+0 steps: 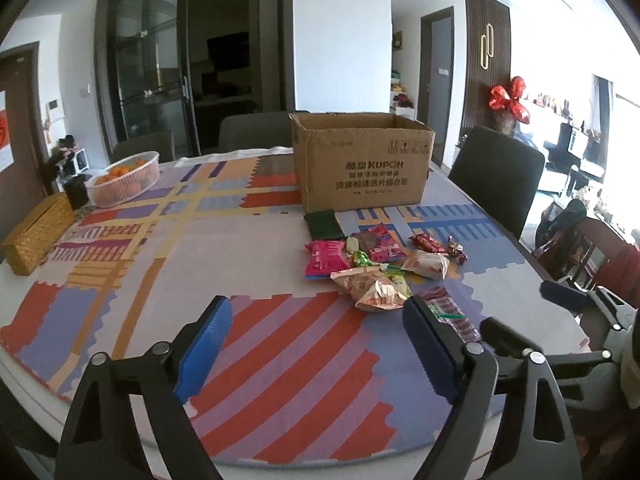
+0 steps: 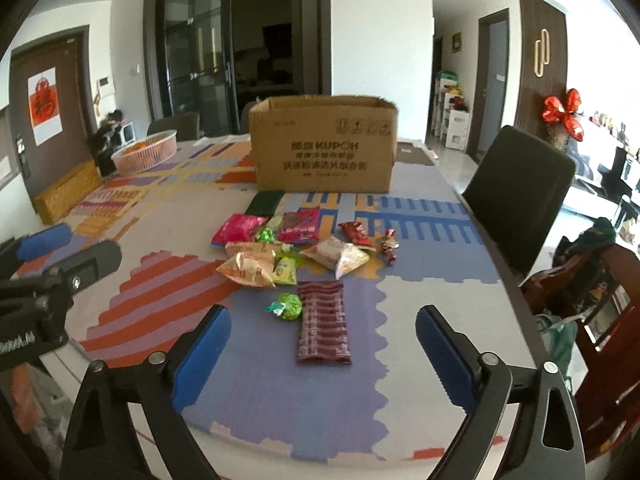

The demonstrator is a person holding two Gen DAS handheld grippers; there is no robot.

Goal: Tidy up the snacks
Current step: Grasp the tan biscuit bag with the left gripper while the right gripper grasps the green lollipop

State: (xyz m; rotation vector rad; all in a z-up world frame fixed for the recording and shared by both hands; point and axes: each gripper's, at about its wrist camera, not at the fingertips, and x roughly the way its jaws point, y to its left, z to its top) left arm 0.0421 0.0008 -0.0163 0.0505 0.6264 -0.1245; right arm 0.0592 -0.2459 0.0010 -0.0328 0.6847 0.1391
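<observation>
The surface [image 2: 420,320] wore a patterned cloth of red, lilac, blue and yellow blocks, in a bright dining room with dark glass doors and dark chairs [image 2: 520,196] around it. A cardboard box [image 2: 324,152] stood open-topped toward the far side, with a white basket of oranges [image 1: 124,178] and a woven yellow box [image 1: 38,236] well off to the left. The snacks [image 2: 296,248] lay heaped just in front of the box: a pink packet [image 2: 238,229], an orange bag [image 2: 248,266], green-wrapped sweets, and nearest, a dark maroon striped pack [image 2: 324,322] with a green candy [image 2: 289,307] touching its left edge. The left tool [image 1: 318,344] hovered with blue pads spread wide, holding nothing. The right tool [image 2: 323,346] was likewise spread wide, empty, the maroon pack lying between its fingers in view
</observation>
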